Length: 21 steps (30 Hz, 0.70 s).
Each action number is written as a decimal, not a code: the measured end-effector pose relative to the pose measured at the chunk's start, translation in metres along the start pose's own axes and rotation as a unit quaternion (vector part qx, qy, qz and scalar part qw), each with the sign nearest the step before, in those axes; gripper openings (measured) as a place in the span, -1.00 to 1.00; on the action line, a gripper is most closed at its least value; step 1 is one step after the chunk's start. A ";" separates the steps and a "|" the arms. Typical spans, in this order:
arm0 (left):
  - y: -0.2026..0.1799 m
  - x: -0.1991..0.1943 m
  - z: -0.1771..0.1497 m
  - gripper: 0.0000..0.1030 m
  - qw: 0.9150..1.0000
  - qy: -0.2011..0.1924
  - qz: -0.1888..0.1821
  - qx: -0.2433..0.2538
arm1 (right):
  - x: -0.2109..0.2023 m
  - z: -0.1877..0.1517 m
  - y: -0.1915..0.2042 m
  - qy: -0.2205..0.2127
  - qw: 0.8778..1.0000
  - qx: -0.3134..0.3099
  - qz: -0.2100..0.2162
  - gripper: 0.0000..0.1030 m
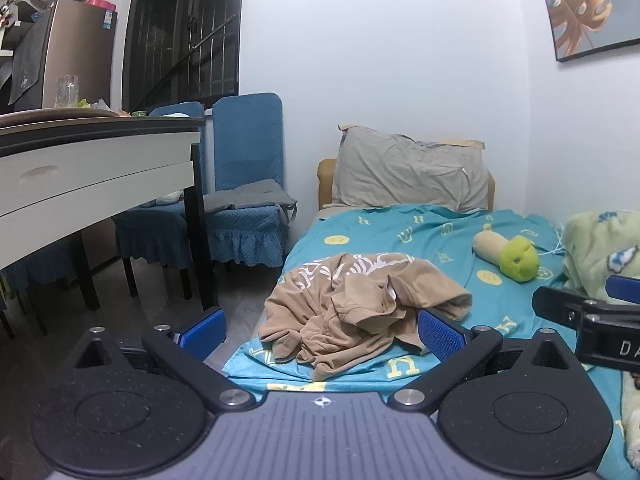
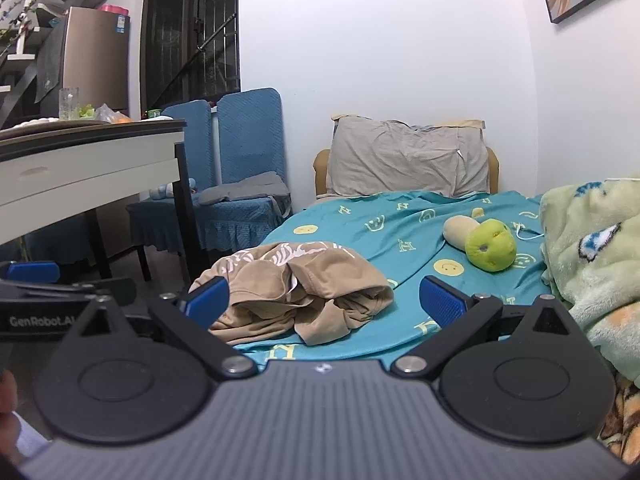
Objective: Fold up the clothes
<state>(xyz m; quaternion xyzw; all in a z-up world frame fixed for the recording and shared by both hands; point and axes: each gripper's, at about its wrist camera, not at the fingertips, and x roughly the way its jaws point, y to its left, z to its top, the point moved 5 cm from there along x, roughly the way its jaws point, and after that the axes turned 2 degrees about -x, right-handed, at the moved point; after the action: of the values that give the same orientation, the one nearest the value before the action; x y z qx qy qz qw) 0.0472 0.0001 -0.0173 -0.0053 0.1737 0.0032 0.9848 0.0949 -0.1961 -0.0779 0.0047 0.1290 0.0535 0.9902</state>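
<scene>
A crumpled tan T-shirt [image 1: 356,308] with a white print is seen heaped on the teal bed sheet [image 1: 400,236], near the bed's front edge. The left gripper [image 1: 320,330] is held with its fingers spread wide and nothing between them; the shirt lies just ahead of them, framed by both pads. The right gripper [image 2: 326,304] is likewise spread and empty, with the shirt ahead of its left finger and bare sheet ahead of its right one. Both are angled slightly downward, presumably so that the heap can be reached and spread flat first. A green plush toy [image 2: 486,242] and a pale green blanket [image 2: 592,248] are left well beyond the right fingers, clear of the folding area.
</scene>
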 end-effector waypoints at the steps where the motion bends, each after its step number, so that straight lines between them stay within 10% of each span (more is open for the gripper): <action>1: 0.000 0.000 0.000 1.00 1.000 0.001 0.000 0.001 | 0.000 0.000 0.000 0.000 1.000 0.000 0.000 1.00; 21: -0.002 0.004 -0.005 0.99 1.000 0.013 0.000 0.014 | 0.001 0.000 -0.004 0.015 0.999 0.029 -0.009 1.00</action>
<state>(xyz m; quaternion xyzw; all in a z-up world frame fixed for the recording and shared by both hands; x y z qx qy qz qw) 0.0488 -0.0016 -0.0234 0.0083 0.1863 0.0012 0.9825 0.0961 -0.2002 -0.0787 0.0311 0.1458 0.0409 0.9880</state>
